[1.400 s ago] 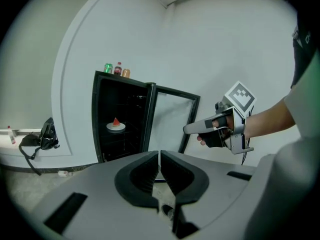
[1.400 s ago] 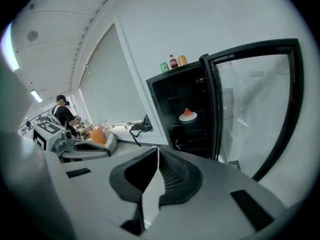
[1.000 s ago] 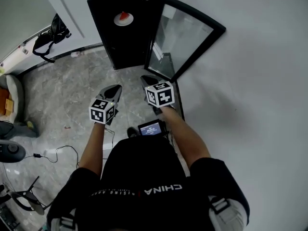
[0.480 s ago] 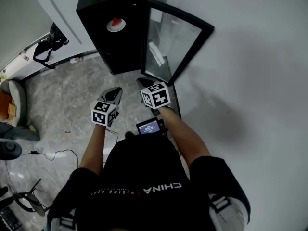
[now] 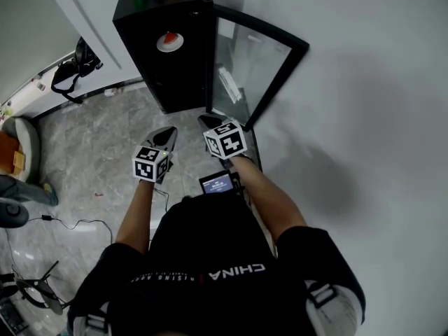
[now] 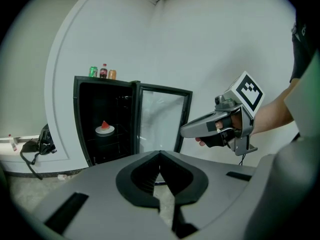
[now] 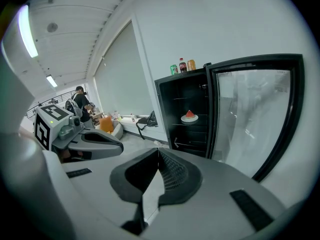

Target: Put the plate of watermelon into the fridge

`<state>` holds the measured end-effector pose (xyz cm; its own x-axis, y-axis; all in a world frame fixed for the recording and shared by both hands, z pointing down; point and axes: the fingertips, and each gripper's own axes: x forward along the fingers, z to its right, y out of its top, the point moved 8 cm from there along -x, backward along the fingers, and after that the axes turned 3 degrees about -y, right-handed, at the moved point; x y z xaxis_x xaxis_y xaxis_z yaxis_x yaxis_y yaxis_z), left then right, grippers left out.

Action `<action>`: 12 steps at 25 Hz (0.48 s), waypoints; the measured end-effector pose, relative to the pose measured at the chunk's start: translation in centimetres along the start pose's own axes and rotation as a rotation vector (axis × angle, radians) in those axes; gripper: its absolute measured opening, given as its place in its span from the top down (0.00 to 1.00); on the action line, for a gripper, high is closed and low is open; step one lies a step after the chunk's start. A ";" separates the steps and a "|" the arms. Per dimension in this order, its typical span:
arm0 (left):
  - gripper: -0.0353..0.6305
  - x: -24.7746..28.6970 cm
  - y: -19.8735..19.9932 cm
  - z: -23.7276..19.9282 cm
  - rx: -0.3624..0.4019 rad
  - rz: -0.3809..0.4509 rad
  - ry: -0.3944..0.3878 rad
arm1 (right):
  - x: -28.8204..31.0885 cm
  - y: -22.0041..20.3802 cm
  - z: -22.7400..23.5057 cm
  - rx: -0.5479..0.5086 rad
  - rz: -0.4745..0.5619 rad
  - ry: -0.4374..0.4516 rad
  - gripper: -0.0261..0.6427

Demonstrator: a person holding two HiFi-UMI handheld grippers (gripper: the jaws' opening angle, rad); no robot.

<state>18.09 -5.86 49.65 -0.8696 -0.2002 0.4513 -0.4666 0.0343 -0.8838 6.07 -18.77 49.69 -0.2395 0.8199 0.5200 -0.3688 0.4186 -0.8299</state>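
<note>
A white plate with a red watermelon wedge (image 5: 170, 40) (image 6: 104, 129) (image 7: 189, 117) sits on a shelf inside the black fridge (image 5: 161, 61). The fridge's glass door (image 5: 248, 68) stands swung open to the right. My left gripper (image 5: 166, 135) (image 6: 160, 156) hangs over the floor a good way in front of the fridge; its jaws have just been closing and are now shut with nothing between them. My right gripper (image 5: 210, 121) (image 7: 159, 154) is level with it, near the door's lower edge, shut and empty too.
Several drink bottles (image 6: 102, 72) stand on top of the fridge. A black bag (image 5: 77, 65) lies by the wall at left, and cables (image 5: 77, 222) trail over the marble floor. A white wall runs along the right. A person (image 7: 80, 101) stands far back.
Both grippers have drawn a little away from the fridge and the view has shifted, so the fridge sits further left and higher. The plate has stayed on its shelf.
</note>
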 end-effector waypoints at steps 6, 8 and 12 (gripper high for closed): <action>0.93 0.5 -0.2 0.8 0.030 -0.015 -0.040 | -0.2 -0.2 0.3 0.004 0.001 0.000 0.94; 0.93 0.6 -0.3 0.9 0.030 -0.018 -0.040 | -0.2 -0.4 0.4 0.004 -0.006 0.003 0.94; 0.93 0.9 -0.2 0.8 0.025 -0.022 -0.037 | 0.0 -0.4 0.6 0.005 -0.009 0.005 0.94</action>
<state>17.57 -6.84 50.12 -0.8527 -0.2363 0.4659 -0.4805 0.0051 -0.8770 5.68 -19.21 50.13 -0.2318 0.8182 0.5261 -0.3749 0.4239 -0.8245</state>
